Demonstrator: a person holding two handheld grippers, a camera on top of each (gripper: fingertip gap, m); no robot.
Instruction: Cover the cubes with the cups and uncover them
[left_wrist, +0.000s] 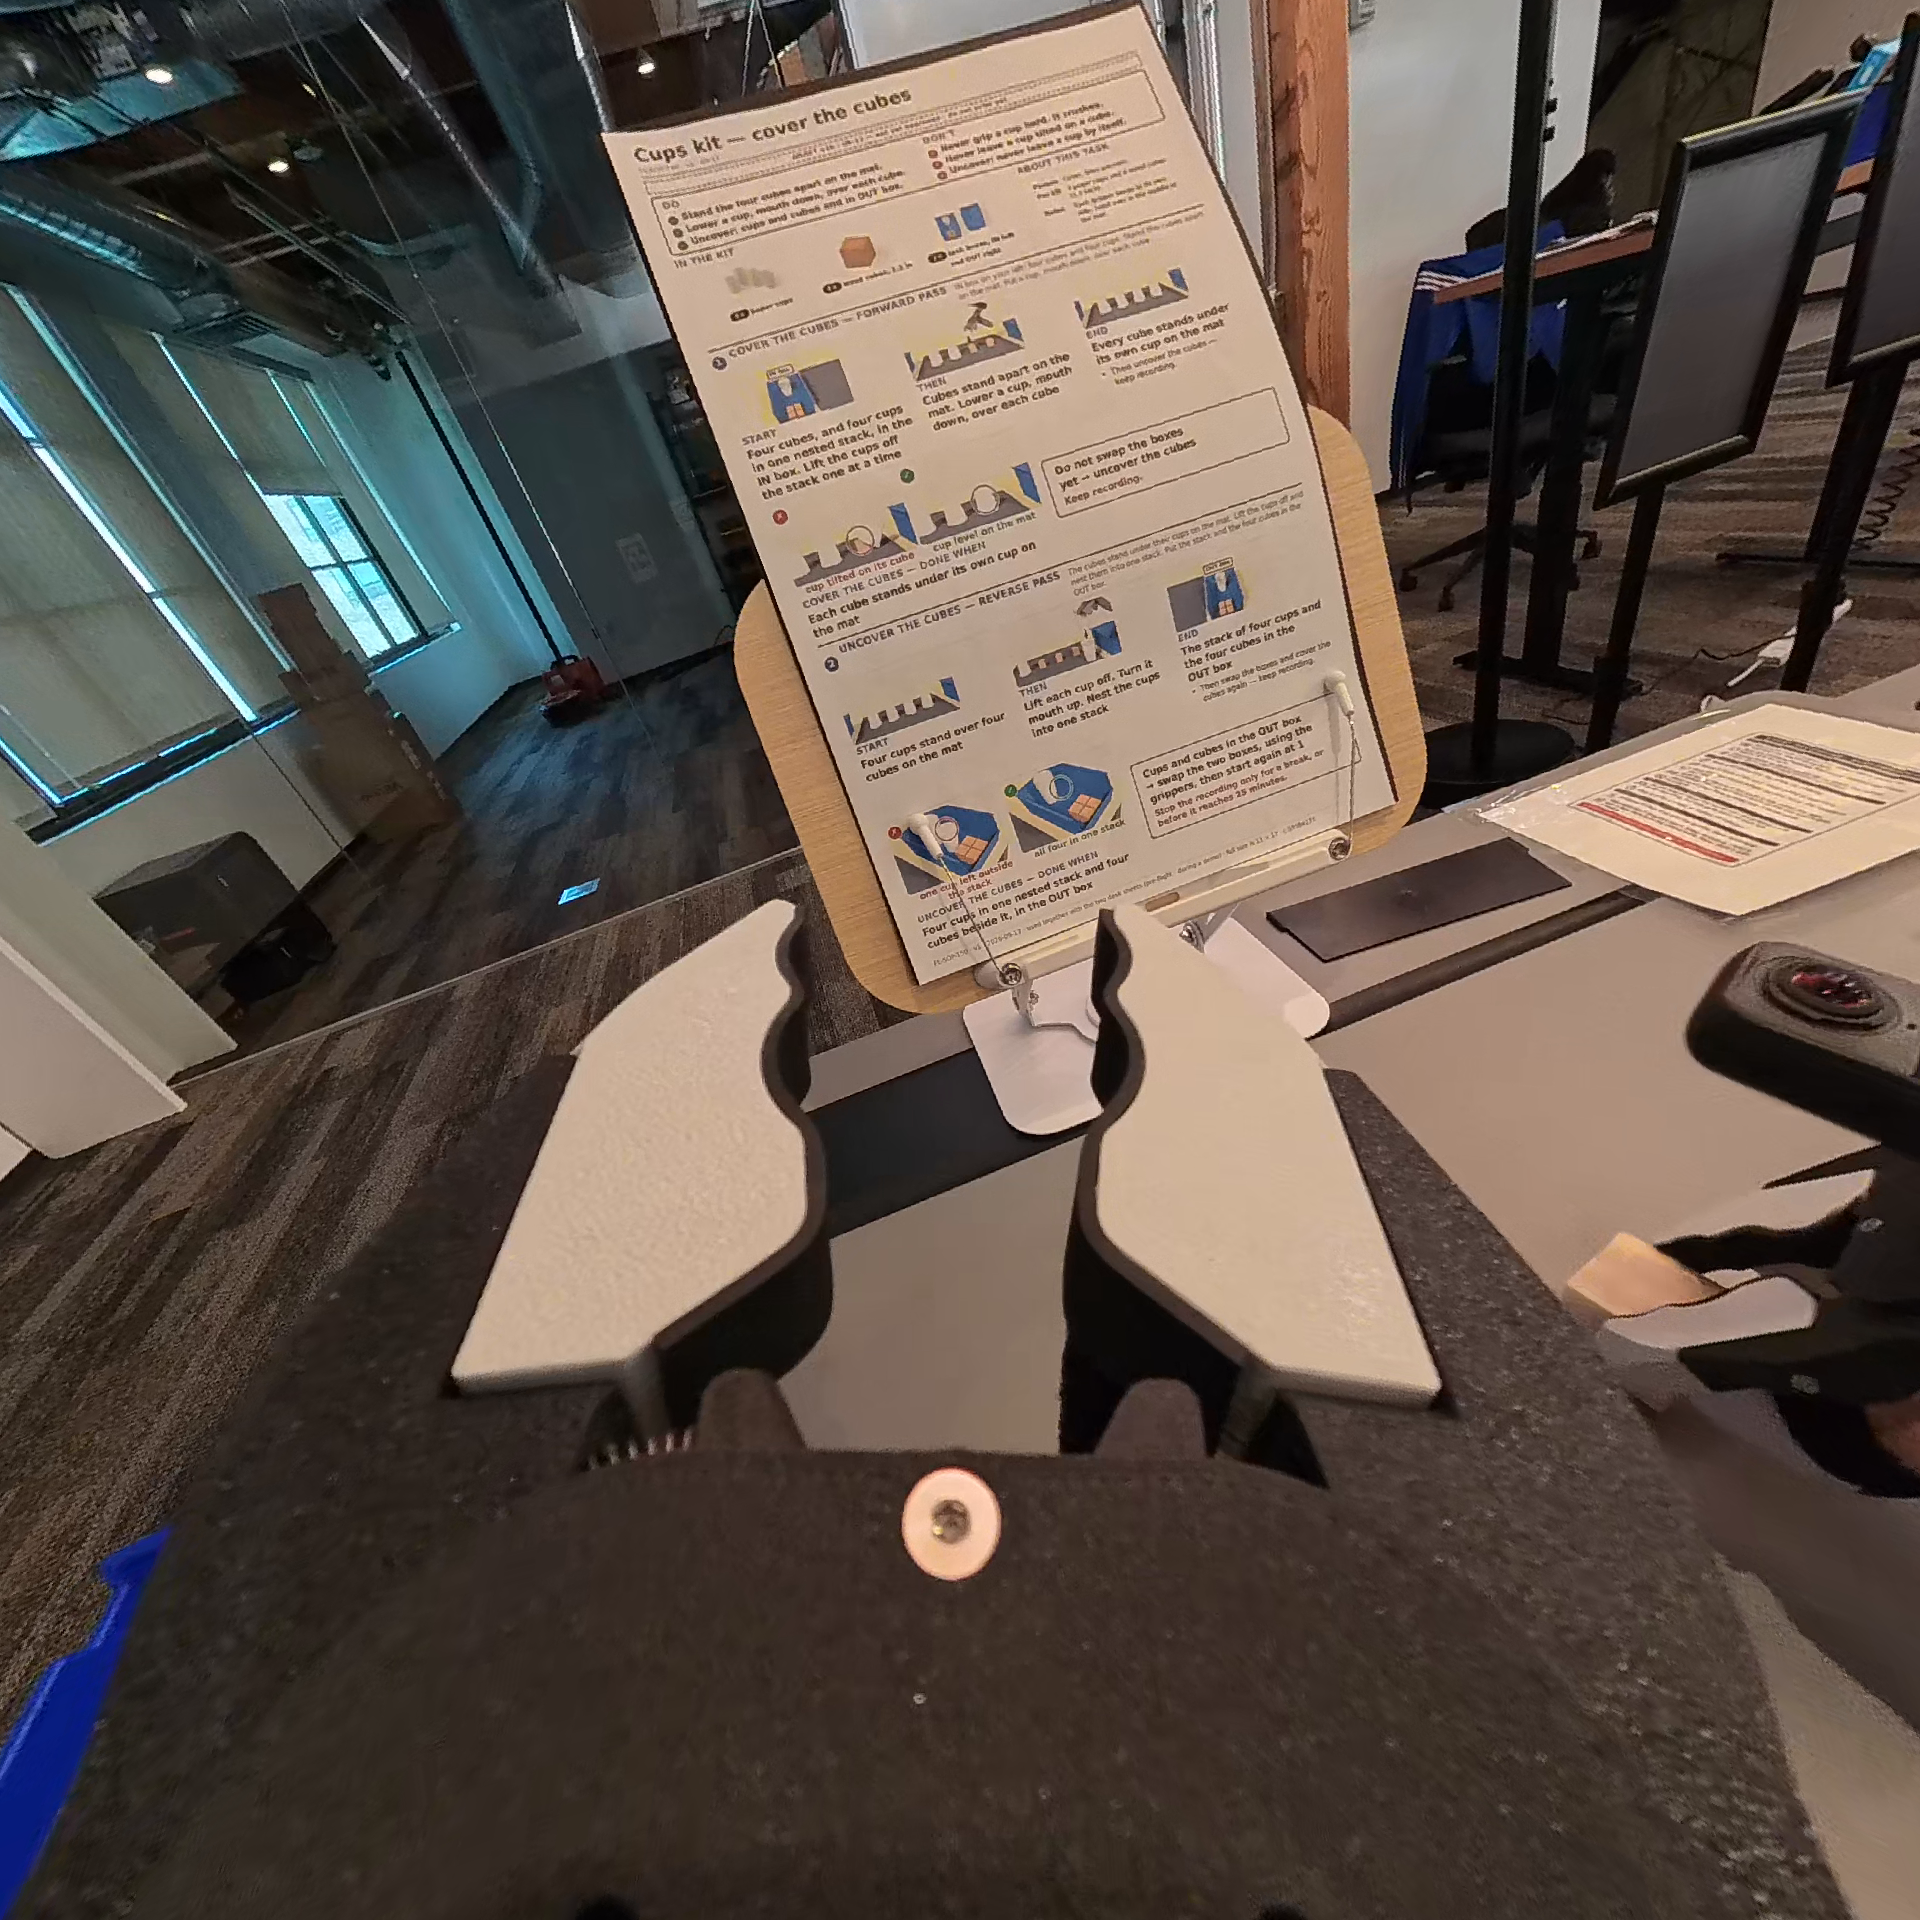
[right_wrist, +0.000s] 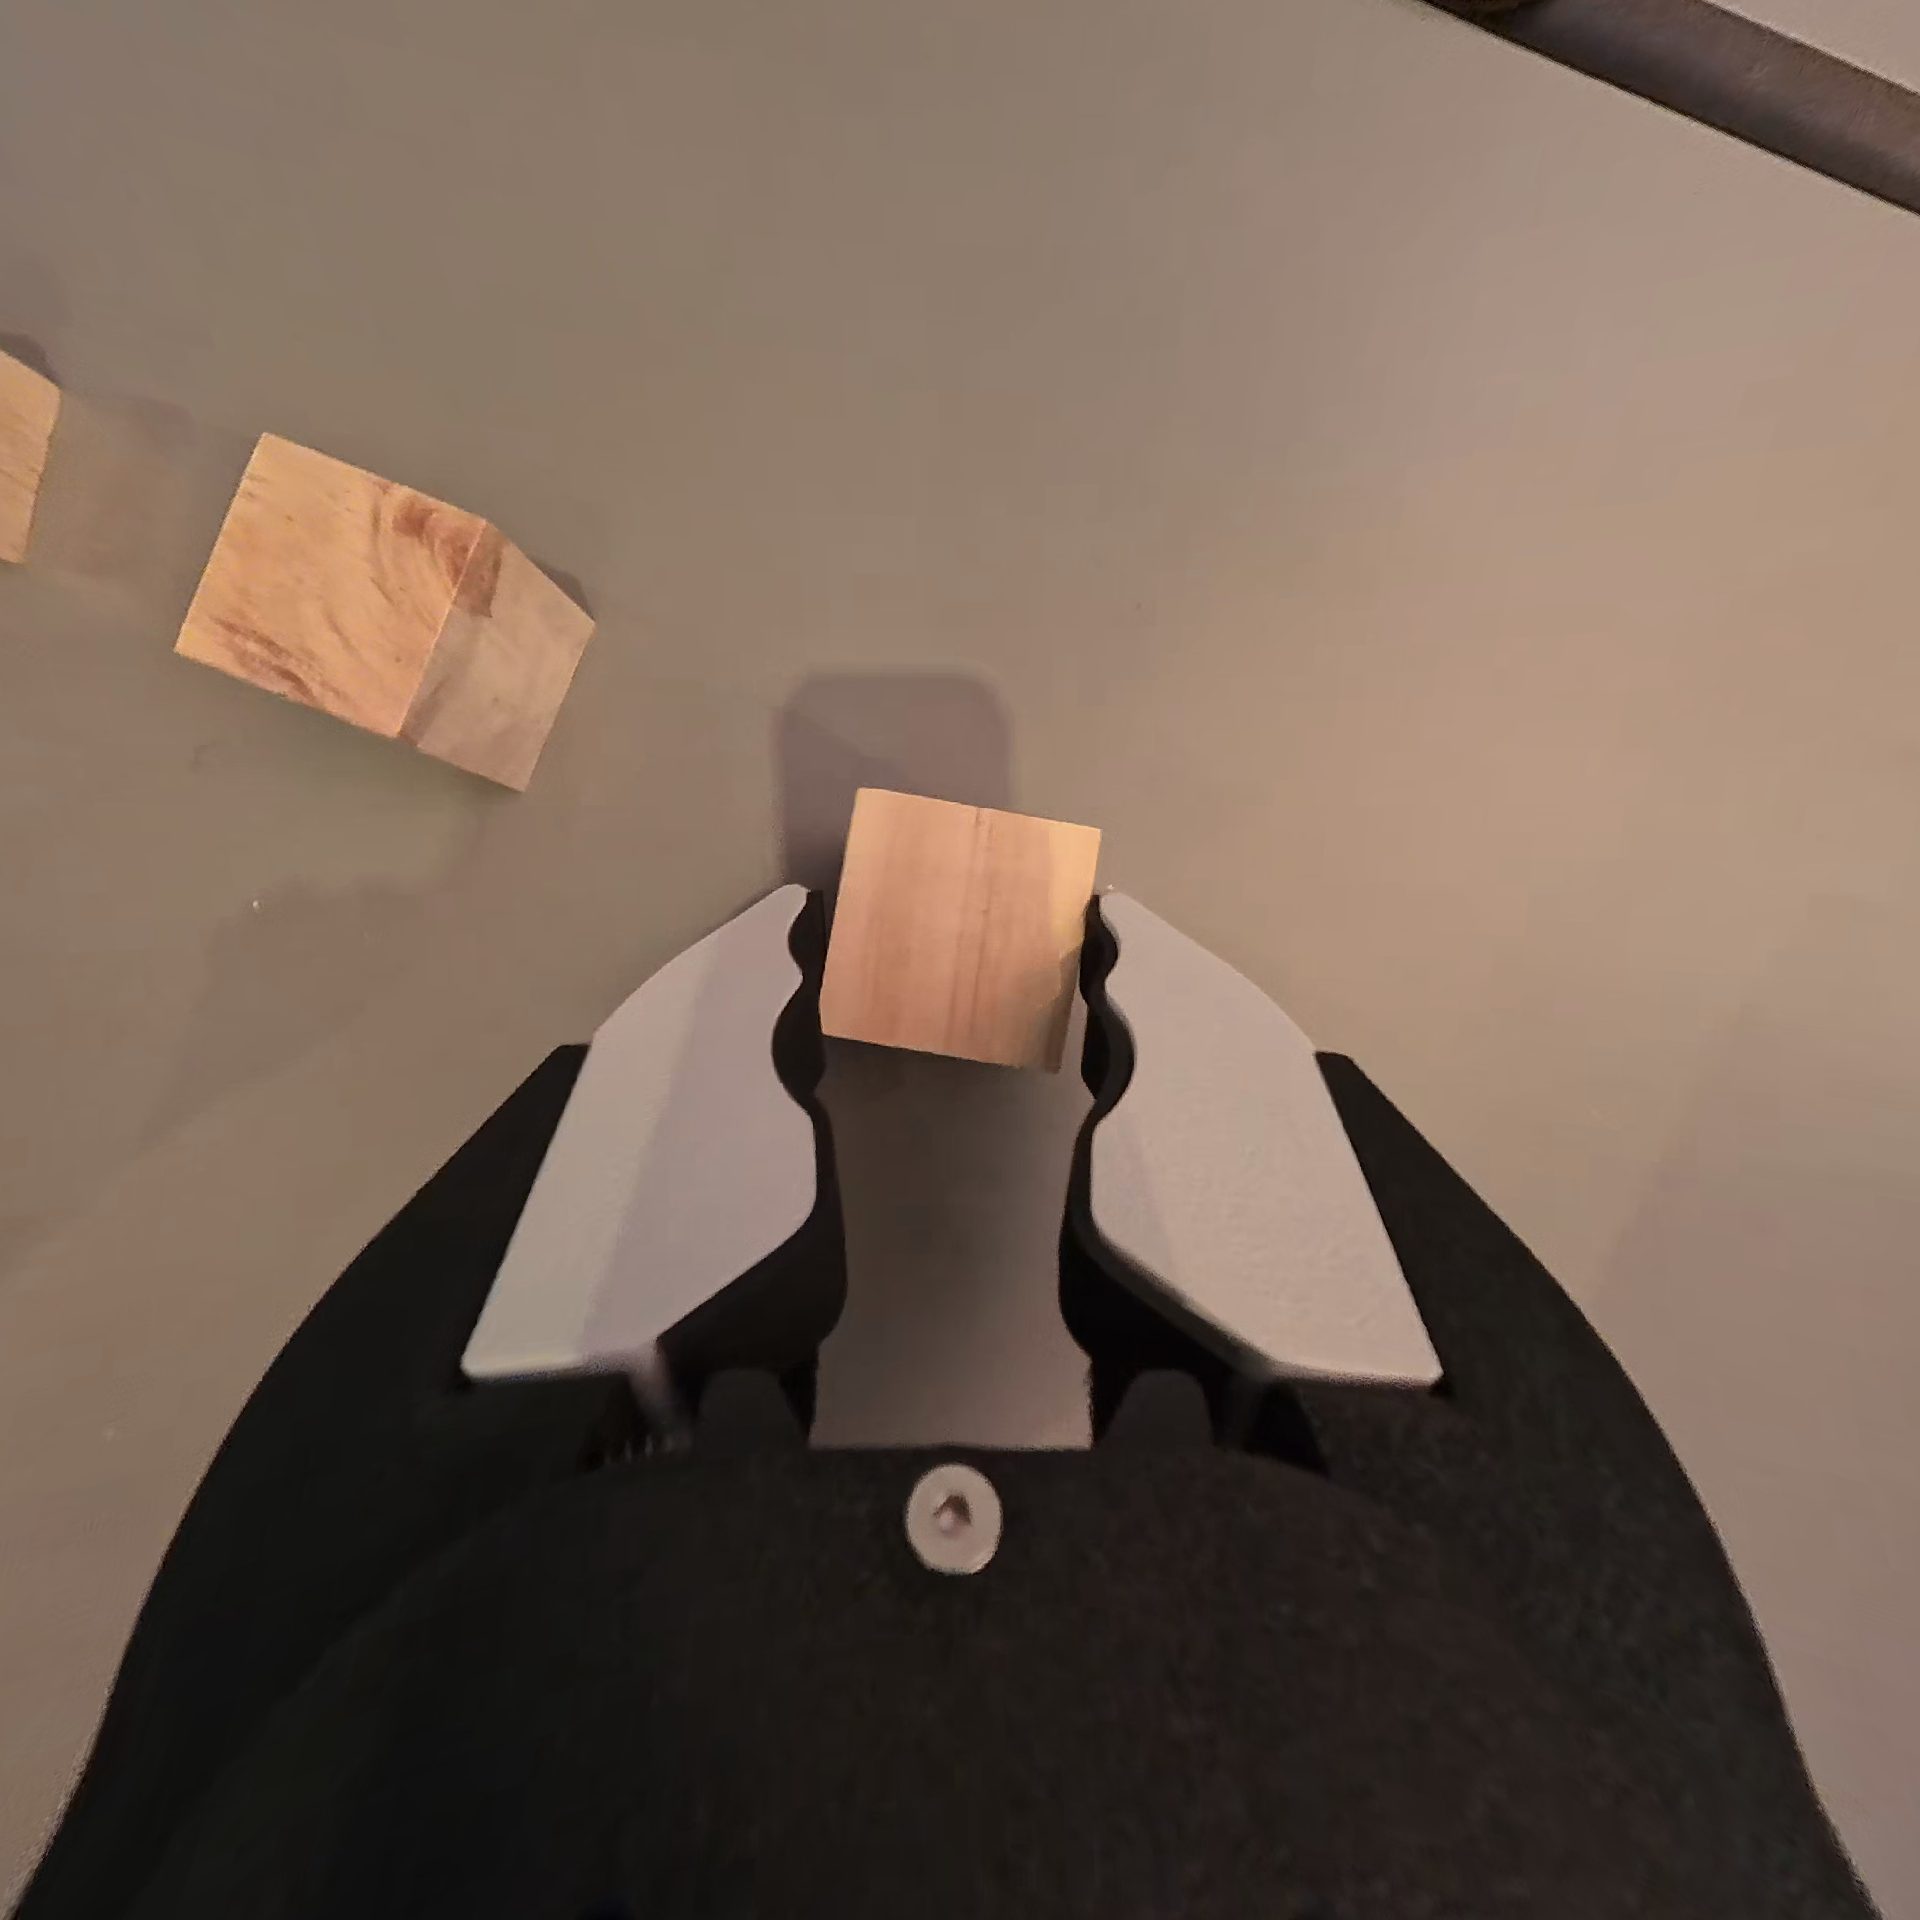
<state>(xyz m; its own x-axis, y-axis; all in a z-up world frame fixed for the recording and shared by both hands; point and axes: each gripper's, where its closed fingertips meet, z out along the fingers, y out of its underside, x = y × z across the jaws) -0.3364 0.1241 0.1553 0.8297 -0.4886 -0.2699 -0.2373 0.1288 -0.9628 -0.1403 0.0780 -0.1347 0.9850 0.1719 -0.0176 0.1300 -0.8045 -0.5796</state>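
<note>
1. The left gripper (left_wrist: 951, 935) has two pale grey, flat-faced fingers (left_wrist: 665, 1153) with wavy black inner edges.
2. Its body is black with a rough, speckled texture, and a pale round washer holds a small screw (left_wrist: 951, 1523) at its centre.
3. The right gripper (right_wrist: 951, 914) has the same build: grey fingers (right_wrist: 1247, 1164), black shell, grey screw (right_wrist: 954, 1515).

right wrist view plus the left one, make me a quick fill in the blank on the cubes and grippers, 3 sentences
1. The right gripper has a ____ cube between its fingertips.
2. The left gripper holds ____ between its open fingers.
3. The second whole cube rests on the grey mat to the ____ of the gripped one in the right wrist view.

Missing words: wooden; nothing; left
</note>
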